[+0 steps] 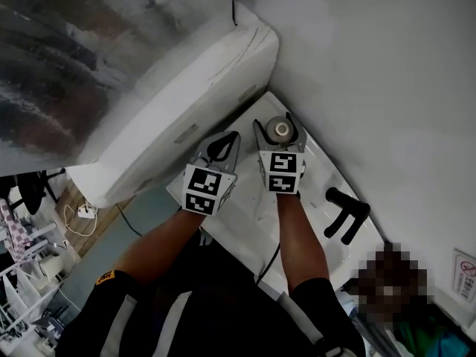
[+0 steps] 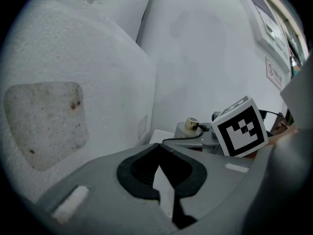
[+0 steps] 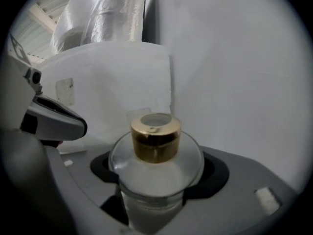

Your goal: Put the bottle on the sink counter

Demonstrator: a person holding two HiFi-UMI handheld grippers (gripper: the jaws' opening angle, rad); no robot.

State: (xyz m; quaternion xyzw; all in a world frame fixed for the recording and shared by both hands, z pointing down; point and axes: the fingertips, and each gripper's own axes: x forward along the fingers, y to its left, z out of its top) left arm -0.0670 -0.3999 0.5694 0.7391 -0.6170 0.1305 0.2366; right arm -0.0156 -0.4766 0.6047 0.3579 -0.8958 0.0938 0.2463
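Bottle (image 3: 155, 168): clear round body with a gold cap; upright; in the far corner above the white table (image 1: 321, 171), near the wall (image 1: 387, 88); no view shows whether its base touches the table yet.
Right tongs (image 1: 280, 134): closed on the bottle's body, one dark pad on each side; the jaws stand wide because the body is wide; the cap rises above them.
Bottle against the tongs: seated between the right jaws, its shoulder filling the gap; just beside the left tongs, apart from them.
Left tongs (image 2: 157, 148): closed, tips together, nothing between them; held beside the right pair, over the table's nearer part.
Step in hand: most likely the setting down.
Doing it well: keep the bottle upright; bring the base flat onto the table, away from the edge and from the black tap (image 1: 346, 216); part the jaws only once the table bears the weight; open wide enough for both pads to clear the glass; draw back along the jaws' own line, so no pad tips the bottle; keep the left tongs clear.
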